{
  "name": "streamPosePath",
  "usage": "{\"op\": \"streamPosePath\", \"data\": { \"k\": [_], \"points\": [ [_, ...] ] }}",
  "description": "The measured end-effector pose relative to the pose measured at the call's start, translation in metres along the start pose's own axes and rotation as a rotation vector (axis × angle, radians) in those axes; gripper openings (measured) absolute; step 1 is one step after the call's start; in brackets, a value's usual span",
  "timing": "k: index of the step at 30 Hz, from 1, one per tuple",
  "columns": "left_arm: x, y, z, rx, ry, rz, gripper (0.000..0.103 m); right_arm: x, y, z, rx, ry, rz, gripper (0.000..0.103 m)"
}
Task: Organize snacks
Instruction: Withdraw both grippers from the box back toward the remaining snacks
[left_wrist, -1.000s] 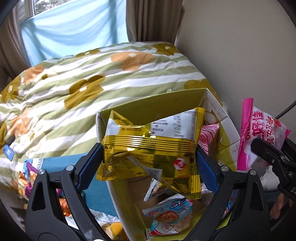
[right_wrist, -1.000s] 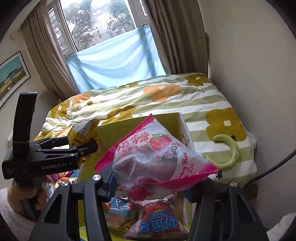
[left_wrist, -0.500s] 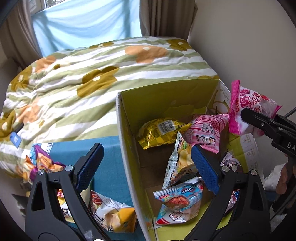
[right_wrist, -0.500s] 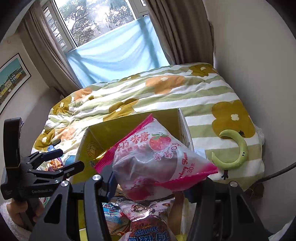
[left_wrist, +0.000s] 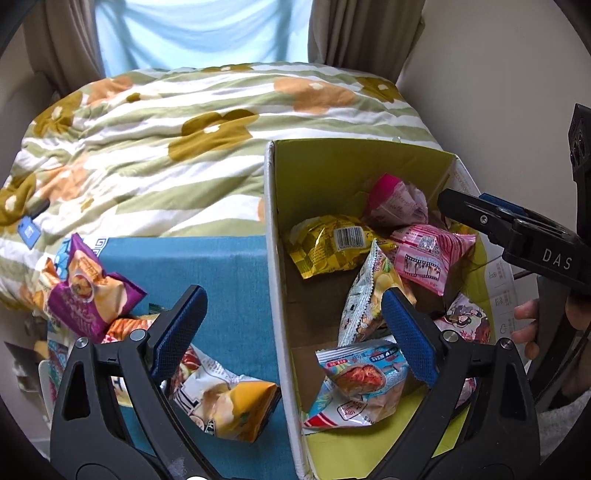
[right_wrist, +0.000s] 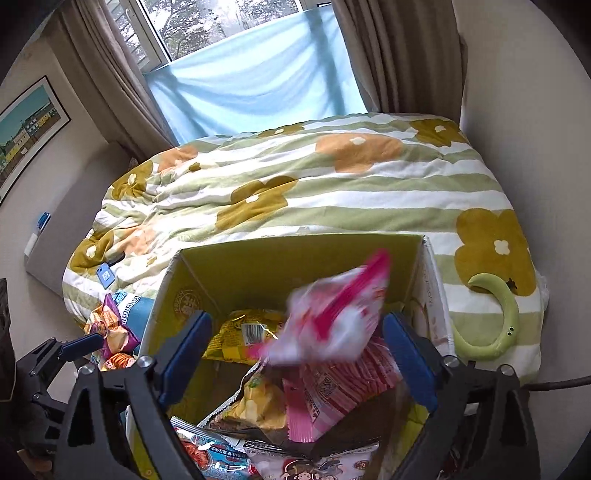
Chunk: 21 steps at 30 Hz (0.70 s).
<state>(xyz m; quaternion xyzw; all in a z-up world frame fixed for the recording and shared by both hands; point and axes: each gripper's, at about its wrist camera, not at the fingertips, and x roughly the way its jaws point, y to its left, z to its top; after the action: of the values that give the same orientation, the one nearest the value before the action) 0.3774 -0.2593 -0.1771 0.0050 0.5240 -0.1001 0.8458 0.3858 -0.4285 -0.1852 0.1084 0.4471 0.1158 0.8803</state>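
A yellow-lined cardboard box (left_wrist: 273, 229) (right_wrist: 236, 269) stands by the bed and holds several snack packets. My right gripper (right_wrist: 295, 347) is open above it; a pink strawberry candy bag (right_wrist: 332, 317), blurred, is falling free between its jaws, and it shows at the back of the box in the left wrist view (left_wrist: 395, 199). A yellow packet (left_wrist: 328, 243) lies inside the box. My left gripper (left_wrist: 291, 332) is open and empty, straddling the box's left wall. The right gripper also shows in the left wrist view (left_wrist: 480, 218).
Loose snack packets lie on a teal cloth (left_wrist: 221, 273) left of the box: a purple one (left_wrist: 88, 291) and a white-orange one (left_wrist: 225, 402). A flowered quilt (left_wrist: 184, 122) covers the bed behind. A green curved toy (right_wrist: 491, 325) lies on the right. A wall is close on the right.
My left gripper opened and dropped the yellow packet into the box, then shifted left. My right gripper has just opened and the pink candy bag is falling into the box.
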Motion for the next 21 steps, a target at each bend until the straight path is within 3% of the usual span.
{"op": "streamPosePath", "data": {
  "k": [11, 21],
  "points": [
    [-0.037, 0.01, -0.013, 0.027, -0.061, 0.001, 0.094, -0.022, 0.019, -0.027, -0.023, -0.002, -0.012, 0.093],
    [-0.096, 0.049, -0.029, 0.102, -0.162, -0.026, 0.094, -0.088, 0.06, -0.039, -0.026, -0.12, -0.083, 0.094]
  ]
}}
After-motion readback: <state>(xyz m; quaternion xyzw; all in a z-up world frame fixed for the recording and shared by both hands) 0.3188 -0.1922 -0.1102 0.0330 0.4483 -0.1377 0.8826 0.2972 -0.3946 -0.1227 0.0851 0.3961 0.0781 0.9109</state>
